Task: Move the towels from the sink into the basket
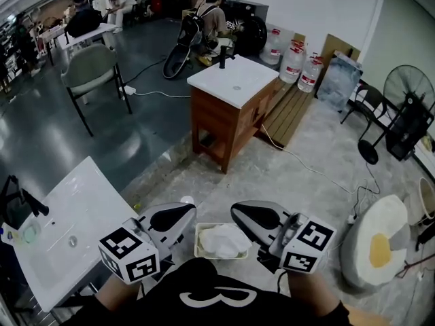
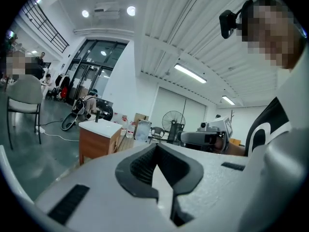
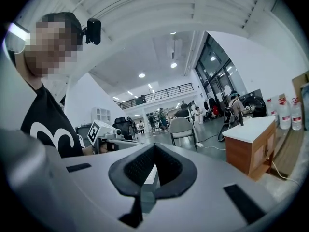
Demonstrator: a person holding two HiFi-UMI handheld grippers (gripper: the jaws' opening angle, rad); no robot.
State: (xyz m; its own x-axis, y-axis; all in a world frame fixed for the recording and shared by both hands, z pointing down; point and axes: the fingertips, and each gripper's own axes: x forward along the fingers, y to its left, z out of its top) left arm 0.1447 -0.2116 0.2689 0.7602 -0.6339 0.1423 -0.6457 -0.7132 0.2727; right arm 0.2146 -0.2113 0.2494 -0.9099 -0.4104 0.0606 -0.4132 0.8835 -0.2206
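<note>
Left gripper (image 1: 174,218) was held roughly level in front of the chest, its jaws pressed together with nothing between them. The right gripper (image 1: 253,216) mirrored it, likewise closed and empty. In the head view both tips framed the basket (image 1: 199,251) on the floor below, where the white towels (image 1: 222,240) lay bunched inside. The white sink (image 1: 83,208) at the person's left showed no towel on its visible surface. Judged from this layout, the transfer appeared complete, and the closed grippers were simply parked clear of the load.
</note>
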